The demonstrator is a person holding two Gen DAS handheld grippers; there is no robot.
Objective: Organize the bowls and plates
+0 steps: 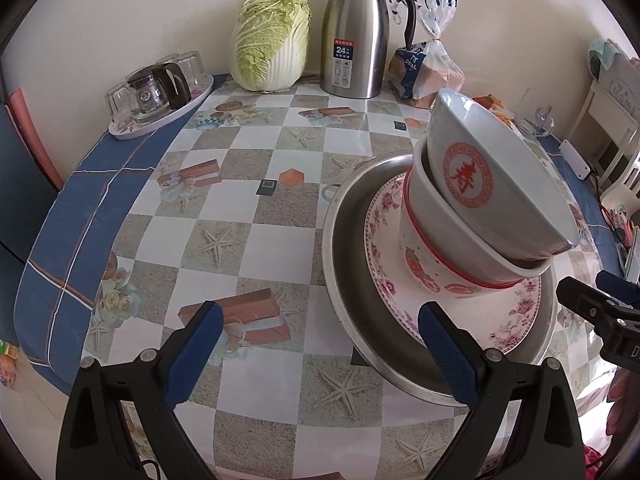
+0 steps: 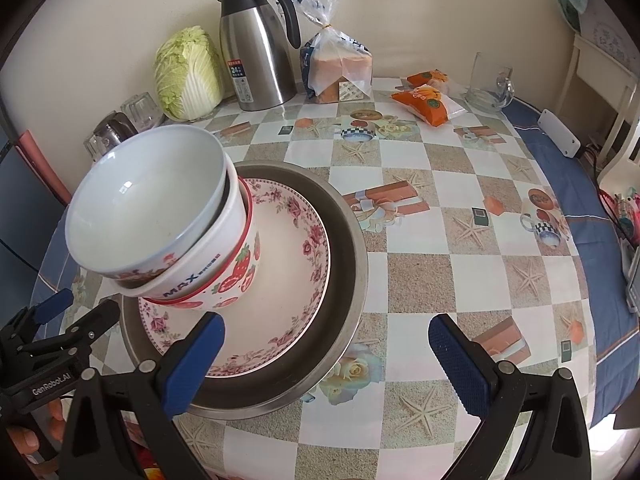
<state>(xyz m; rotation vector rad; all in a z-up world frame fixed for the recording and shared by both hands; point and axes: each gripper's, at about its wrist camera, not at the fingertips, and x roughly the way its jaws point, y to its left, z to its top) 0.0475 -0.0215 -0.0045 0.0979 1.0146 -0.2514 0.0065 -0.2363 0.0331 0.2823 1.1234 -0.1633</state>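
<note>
A steel basin [image 1: 344, 300] [image 2: 344, 240] sits on the checked table and holds a floral plate [image 1: 516, 312] [image 2: 292, 280]. On the plate stands a strawberry bowl [image 1: 424, 272] [image 2: 232, 280], with a white bowl [image 1: 444, 216] [image 2: 224, 236] nested in it and a grey-white bowl with a red emblem [image 1: 492, 168] [image 2: 148, 200] tilted on top. My left gripper [image 1: 320, 344] is open and empty, its right finger over the basin's near rim. My right gripper [image 2: 326, 356] is open and empty, its left finger over the plate's near edge.
At the back stand a cabbage [image 1: 272, 40] [image 2: 188, 72], a steel thermos jug [image 1: 360, 32] [image 2: 256, 44] and bagged bread [image 1: 428, 68] [image 2: 336, 64]. A tray of glasses [image 1: 160, 96] is back left. Snack packets [image 2: 428, 100] and a glass mug [image 2: 488, 80] are back right.
</note>
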